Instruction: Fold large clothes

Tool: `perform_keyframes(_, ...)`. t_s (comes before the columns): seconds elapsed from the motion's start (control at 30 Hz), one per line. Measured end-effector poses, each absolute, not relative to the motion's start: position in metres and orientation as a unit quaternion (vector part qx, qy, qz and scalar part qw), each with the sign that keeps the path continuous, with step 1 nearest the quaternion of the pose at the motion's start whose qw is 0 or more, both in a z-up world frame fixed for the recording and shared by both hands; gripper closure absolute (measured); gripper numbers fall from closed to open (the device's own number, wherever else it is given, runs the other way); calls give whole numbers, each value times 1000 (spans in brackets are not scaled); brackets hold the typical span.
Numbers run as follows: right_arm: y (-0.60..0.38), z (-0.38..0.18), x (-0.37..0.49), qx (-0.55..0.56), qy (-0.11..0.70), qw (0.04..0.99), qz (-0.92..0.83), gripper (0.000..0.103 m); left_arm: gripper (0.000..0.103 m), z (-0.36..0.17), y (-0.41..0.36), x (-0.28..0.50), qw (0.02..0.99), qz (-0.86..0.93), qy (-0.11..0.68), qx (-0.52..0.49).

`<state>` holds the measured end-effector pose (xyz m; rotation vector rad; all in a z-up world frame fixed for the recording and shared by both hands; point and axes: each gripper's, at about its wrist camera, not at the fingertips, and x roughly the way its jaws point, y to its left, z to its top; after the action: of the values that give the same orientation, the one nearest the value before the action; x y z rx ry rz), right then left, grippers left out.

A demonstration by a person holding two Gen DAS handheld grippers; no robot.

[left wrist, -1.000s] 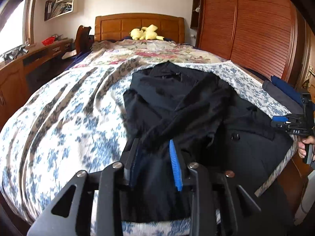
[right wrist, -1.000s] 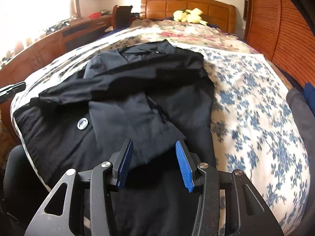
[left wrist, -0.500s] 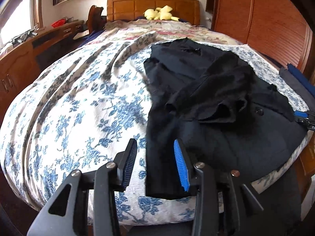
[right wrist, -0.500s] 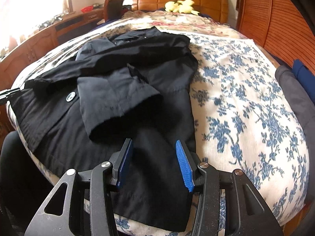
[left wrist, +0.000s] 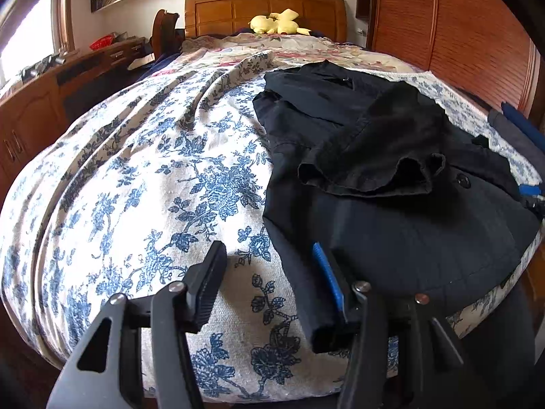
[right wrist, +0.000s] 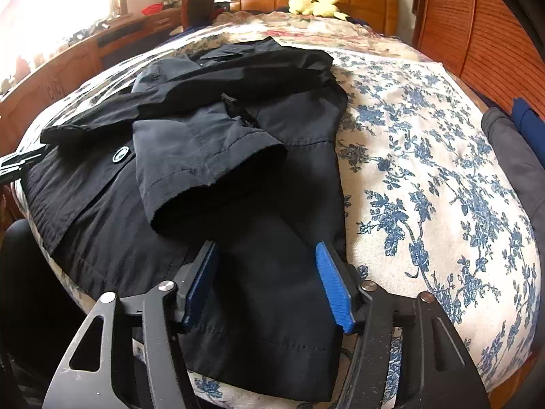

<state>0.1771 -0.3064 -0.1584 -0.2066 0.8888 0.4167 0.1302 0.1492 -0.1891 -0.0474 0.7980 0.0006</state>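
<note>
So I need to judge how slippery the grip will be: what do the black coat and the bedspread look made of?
The black coat looks like thin woven fabric, matte with a slight sheen, stitched hems and sharp creases. The bedspread looks like coarser woven cotton with a nubbly matte face and blue flowers; the fibre is uncertain.

You're facing a wooden headboard [left wrist: 265, 10] at the far end, slatted wardrobe doors [left wrist: 477, 41] on the right, and a sunlit window [right wrist: 64, 3] above a long left-hand dresser [left wrist: 51, 95].

A black buttoned cloth coat [right wrist: 272, 177] is laid flat on the blue-flowered bed cover [right wrist: 425, 156], both sleeves folded across its front.
</note>
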Motion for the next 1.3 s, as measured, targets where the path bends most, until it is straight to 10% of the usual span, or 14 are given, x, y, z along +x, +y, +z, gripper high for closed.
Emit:
perform_keyframes(0.6,-345,-145,157,-70,439,879,172,37,70,-172,140,96,920,-34,388,-41)
perform_keyframes(0.97,-335,-146,149,-66,436,871,218,80,70,-181,143,98,917,-26,396,-48)
perform_keyframes(1.3,-320,-145,154,-63,437,868,226,80,76,-181,141,98,917,-32,395,-53)
